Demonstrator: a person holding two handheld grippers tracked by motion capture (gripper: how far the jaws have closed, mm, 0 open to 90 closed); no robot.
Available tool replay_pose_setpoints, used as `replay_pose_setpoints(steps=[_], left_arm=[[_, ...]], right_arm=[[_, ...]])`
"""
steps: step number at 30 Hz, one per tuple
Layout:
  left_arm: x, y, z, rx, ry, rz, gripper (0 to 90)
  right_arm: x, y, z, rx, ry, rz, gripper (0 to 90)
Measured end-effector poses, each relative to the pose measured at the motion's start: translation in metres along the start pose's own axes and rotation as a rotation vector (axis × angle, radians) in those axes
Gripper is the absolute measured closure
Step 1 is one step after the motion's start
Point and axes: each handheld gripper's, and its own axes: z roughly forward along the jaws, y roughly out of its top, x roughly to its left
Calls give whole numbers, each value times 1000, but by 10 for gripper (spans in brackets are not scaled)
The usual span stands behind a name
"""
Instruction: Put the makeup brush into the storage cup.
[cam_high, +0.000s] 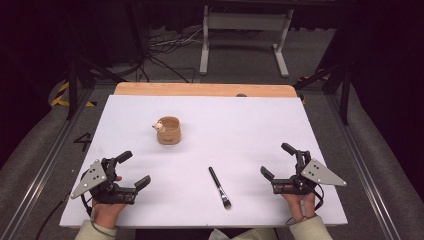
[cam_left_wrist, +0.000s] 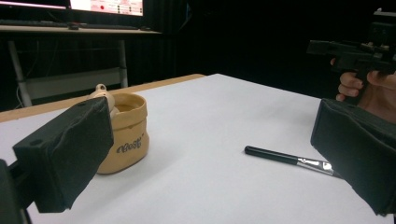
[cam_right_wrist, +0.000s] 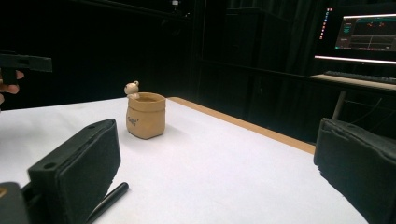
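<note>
A tan sack-shaped cup (cam_high: 168, 131) with a small bear figure on its rim stands upright on the white table top, left of centre. It appears again in the left gripper view as the cup (cam_left_wrist: 122, 133) and in the right gripper view as the cup (cam_right_wrist: 145, 115). A black-handled brush (cam_high: 219, 187) lies flat near the front edge, its bristles toward the person. In the left gripper view the brush (cam_left_wrist: 289, 158) lies between the jaws, farther off. My left gripper (cam_high: 133, 170) rests open at the front left, empty. My right gripper (cam_high: 278, 161) rests open at the front right, empty.
The white table top (cam_high: 240, 130) has a wooden strip (cam_high: 205, 90) along its far edge. Beyond it a metal stand (cam_high: 245, 35) and cables sit on the floor. Monitors (cam_right_wrist: 369, 32) glow in the dark background.
</note>
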Motion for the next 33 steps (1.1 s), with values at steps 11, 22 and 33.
replay_pose_setpoints(steps=[11, 22, 33], left_arm=[[1, -3, -1, 1, 7, -17, 1], [-1, 7, 23, -1, -67, -56, 4], [-13, 17, 53, -3, -128, -49, 1]], right_arm=[[-3, 0, 2, 0, 0, -4, 12], [-3, -2, -3, 10, -2, 9, 11], [-4, -3, -8, 5, -10, 23, 8]])
